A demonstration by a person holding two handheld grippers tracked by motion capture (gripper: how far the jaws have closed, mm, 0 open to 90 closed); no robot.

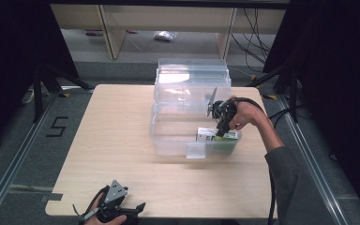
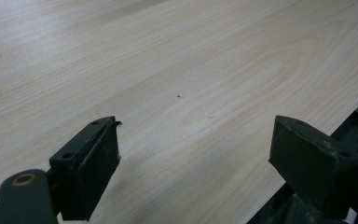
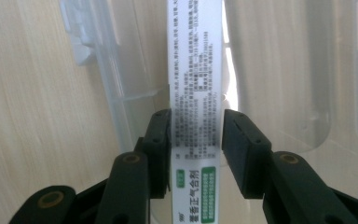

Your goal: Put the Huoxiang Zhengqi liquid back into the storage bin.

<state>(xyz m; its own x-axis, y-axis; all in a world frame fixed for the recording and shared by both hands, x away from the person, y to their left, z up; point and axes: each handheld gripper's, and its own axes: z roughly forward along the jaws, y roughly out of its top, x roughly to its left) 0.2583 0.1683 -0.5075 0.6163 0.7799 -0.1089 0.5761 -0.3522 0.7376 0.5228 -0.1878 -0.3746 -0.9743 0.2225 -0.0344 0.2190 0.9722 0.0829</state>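
Figure: wooden table, seen from the high view, carrying a clear plastic bin with its lid standing open behind it. I work two hand-held grippers from the near edge.

(a) Bin. Transparent, thin-walled, set toward the far right of the table; a green-and-white item lies in its front right corner.

(b) Right gripper. Clenched on a small white carton, jaws pressing its two long narrow sides near one end. In the high view the carton is held just over the bin's front right corner, beside the green-and-white item.

(c) Left gripper. Released, jaws wide apart with nothing between them, resting low over bare table at the near edge.

(d) Carton. Long, slim, white, densely printed in small black text, with a green label panel at the gripped end. I judge it light and fairly stiff, but thin card that would dent under hard squeezing; its smooth faces may slip, so a grip nearer mid-length would be steadier.
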